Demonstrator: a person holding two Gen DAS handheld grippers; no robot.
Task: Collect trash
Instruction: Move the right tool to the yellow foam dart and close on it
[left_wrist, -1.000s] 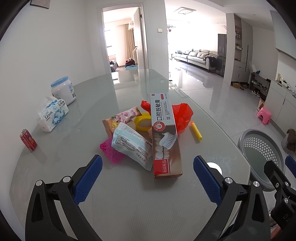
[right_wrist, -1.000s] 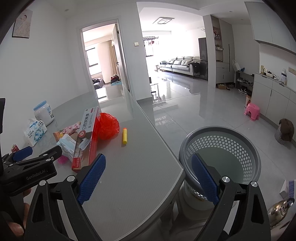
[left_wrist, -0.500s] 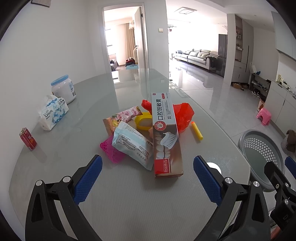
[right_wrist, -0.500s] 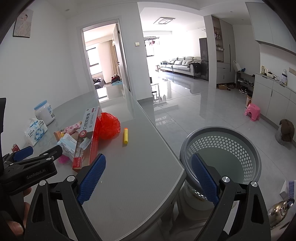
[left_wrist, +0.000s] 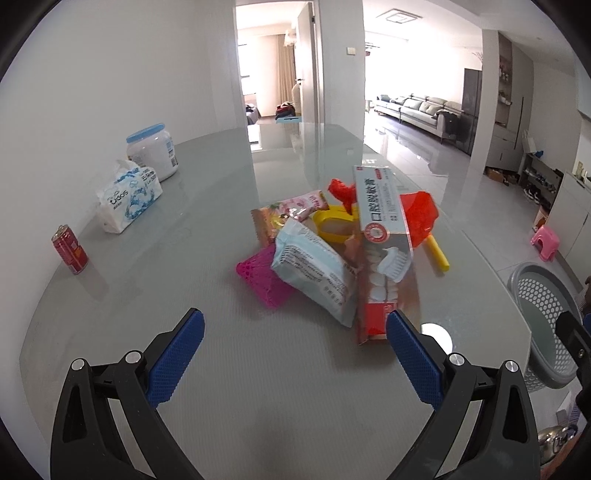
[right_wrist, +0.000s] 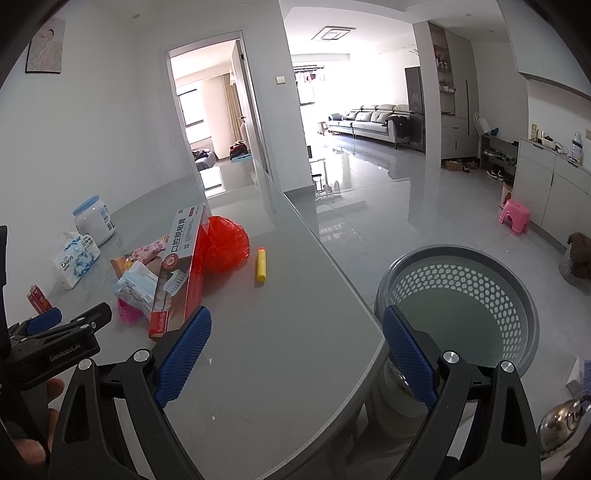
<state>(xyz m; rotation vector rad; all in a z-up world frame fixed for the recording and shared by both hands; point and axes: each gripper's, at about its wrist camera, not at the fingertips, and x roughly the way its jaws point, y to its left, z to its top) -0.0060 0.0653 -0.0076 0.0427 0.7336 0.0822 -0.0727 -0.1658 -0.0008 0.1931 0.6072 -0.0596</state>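
Observation:
A pile of trash lies mid-table: a long toothpaste box (left_wrist: 384, 254) (right_wrist: 181, 269), a pale wipes pack (left_wrist: 314, 273), a pink mesh piece (left_wrist: 264, 280), a pink snack wrapper (left_wrist: 295, 205), a yellow ring (left_wrist: 334, 225), a red plastic bag (left_wrist: 417, 214) (right_wrist: 223, 243) and a yellow stick (left_wrist: 436, 253) (right_wrist: 261, 264). My left gripper (left_wrist: 295, 350) is open and empty, just short of the pile. My right gripper (right_wrist: 297, 354) is open and empty over the table's right edge. A grey perforated waste basket (right_wrist: 461, 310) (left_wrist: 543, 317) stands on the floor beside the table.
The grey glass table (left_wrist: 184, 258) holds a red can (left_wrist: 70, 249), a tissue pack (left_wrist: 127, 199) and a white jar with a blue lid (left_wrist: 151, 151) at the left. A pink stool (right_wrist: 515, 216) stands on the floor at the right. The left gripper shows in the right wrist view (right_wrist: 55, 336).
My left gripper has moved forward and a little left toward the pile; its right finger now overlaps the near end of the toothpaste box. The right gripper has hardly moved.

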